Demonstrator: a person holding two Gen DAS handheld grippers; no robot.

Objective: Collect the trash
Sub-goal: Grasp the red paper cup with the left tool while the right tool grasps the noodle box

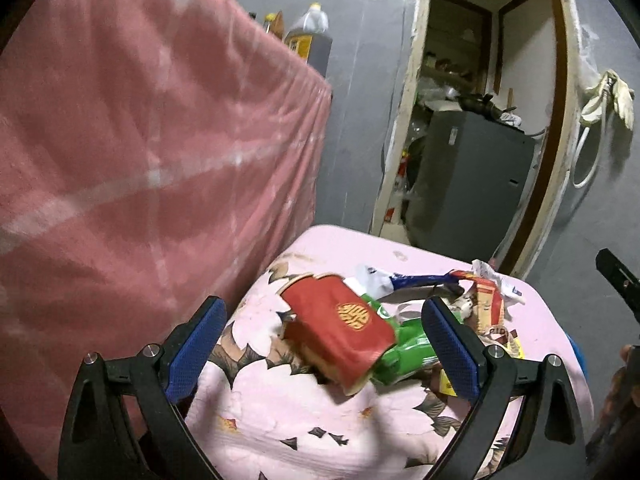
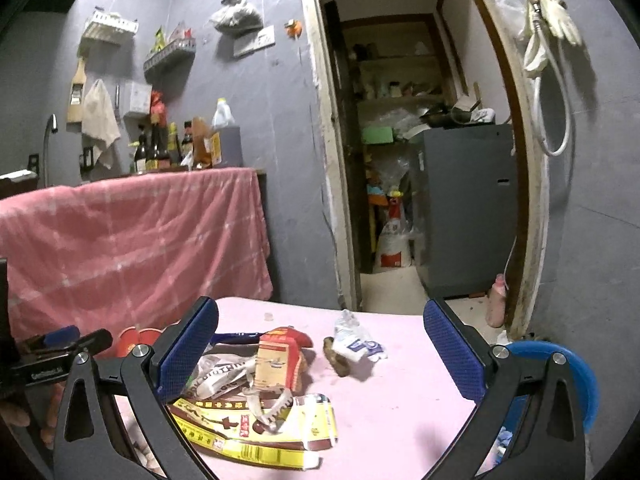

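left gripper [image 1: 324, 340] is spread wide, holding nothing, hovering over the trash pile on the pink floral cloth [image 1: 280, 420]. right gripper [image 2: 320, 348] is likewise released and empty, jaws wide apart. trash sits mid-surface: in the left wrist view a red box w/ gold emblem [image 1: 340, 332] lies dead centre between the pads, tilted, resting partly on a green wrapper [image 1: 408, 352] toward 3 o'clock, w/ a blue-white wrapper [image 1: 400, 282] at 1 o'clock behind it. in the right wrist view a yellow flattened carton [image 2: 256, 432] lies at 6 o'clock, a small red-cream carton [image 2: 276, 364] stands above it near centre, a crumpled white wrapper [image 2: 356, 340] at 1 o'clock w/ a brown lump [image 2: 338, 356] touching its lower left. a blue bin rim [image 2: 560, 364] shows at 3 o'clock off the surface's edge, prob the drop spot, though i can't see inside. step in hand looks like the first grab, nothing collected yet afaict. to do it well: left should drop straight onto the red box, pads square on its two long faces, since it's tilted and may slide off the slick green wrapper if pinched on a corner. close firmly but not crushing, it's thin card. right should take the upright carton first, not the flat yellow one, which needs an edge lifted. keep the two grippers apart, they're near each other.
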